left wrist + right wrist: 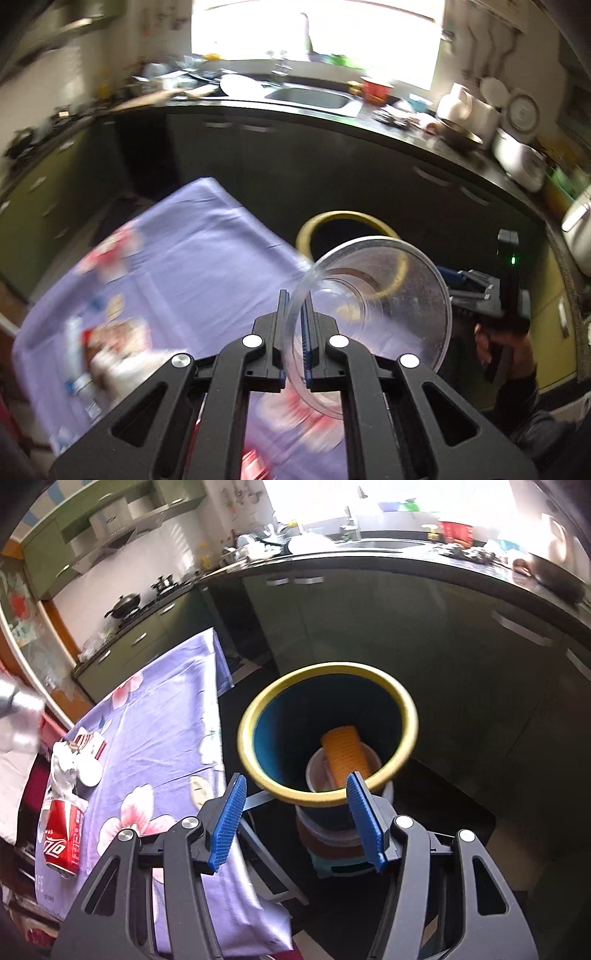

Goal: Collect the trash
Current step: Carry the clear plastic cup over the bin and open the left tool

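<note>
On the cloth-covered surface (166, 716) at left lie a crushed red can (62, 843) and crumpled wrappers (70, 771), light and easily pinched. The left claw (295, 332) is clamped on the rim of a clear plastic cup (373, 306), thin, slick and likely to buckle, near the yellow-rimmed bin (328, 731). The right claw (295, 823) gapes empty over the bin, possibly in the cup's way.

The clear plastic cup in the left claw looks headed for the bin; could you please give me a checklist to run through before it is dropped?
1. Left claw shut on the clear plastic cup rim: ok.
2. Cup above the yellow-rimmed bin mouth: cannot tell; the left view is blurred.
3. Bin mouth unobstructed, with room above the orange wrapper: ok.
4. Right claw open and empty: ok.
5. Table trash all collected: not ok; the red can remains.
</note>
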The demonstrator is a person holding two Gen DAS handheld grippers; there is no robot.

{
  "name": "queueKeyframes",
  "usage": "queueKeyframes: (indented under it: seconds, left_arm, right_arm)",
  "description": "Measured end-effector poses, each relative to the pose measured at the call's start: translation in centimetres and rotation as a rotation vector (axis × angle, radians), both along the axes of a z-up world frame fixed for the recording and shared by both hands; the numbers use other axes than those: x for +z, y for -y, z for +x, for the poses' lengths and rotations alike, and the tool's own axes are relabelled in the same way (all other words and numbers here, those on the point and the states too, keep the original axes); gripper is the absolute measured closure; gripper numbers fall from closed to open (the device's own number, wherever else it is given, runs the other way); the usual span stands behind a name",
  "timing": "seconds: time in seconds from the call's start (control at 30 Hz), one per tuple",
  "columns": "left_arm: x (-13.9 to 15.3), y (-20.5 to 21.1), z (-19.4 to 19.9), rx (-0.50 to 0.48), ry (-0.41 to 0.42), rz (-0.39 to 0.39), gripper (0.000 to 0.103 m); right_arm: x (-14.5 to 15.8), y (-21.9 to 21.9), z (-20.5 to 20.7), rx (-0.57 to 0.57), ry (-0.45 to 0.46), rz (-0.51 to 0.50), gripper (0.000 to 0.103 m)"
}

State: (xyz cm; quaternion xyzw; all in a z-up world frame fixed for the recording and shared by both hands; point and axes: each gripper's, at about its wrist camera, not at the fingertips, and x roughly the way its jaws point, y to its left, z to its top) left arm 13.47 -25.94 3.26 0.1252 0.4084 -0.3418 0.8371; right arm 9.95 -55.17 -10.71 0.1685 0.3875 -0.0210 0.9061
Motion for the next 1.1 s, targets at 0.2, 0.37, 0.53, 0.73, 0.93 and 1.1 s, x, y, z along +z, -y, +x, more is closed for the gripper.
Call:
queueKeyframes:
  seconds: [0.2,0.37,0.53,0.73,0.93,1.1]
  left_arm:
    - [-4.3,10.8,3.5,-0.108,-0.067,0.079,0.097]
    - [-8.7,17.7,6.8,-0.129,-0.135,0.148,0.097]
    - [-13.2,20.9,9.6,-0.105,-0.193,0.204,0.097]
    - [-17.5,22.0,12.5,-0.042,-0.249,0.244,0.057]
    - [-13.8,19.0,11.2,-0.056,-0.203,0.145,0.056]
    - [-6.8,12.5,7.7,-0.022,-0.062,-0.019,0.03]
  right_arm:
    - [-1.2,3.4,-1.6,-0.061,0.004,0.037,0.046]
    - [-2.0,5.8,-2.4,-0.086,0.004,0.058,0.046]
    - [-3.1,7.7,-2.4,-0.106,-0.004,0.084,0.045]
    - [-4.2,8.7,-1.9,-0.121,-0.017,0.107,0.04]
    - [-3.9,8.2,-2.0,-0.114,-0.015,0.092,0.04]
    - [-3.0,6.2,-1.8,-0.09,-0.014,0.068,0.04]
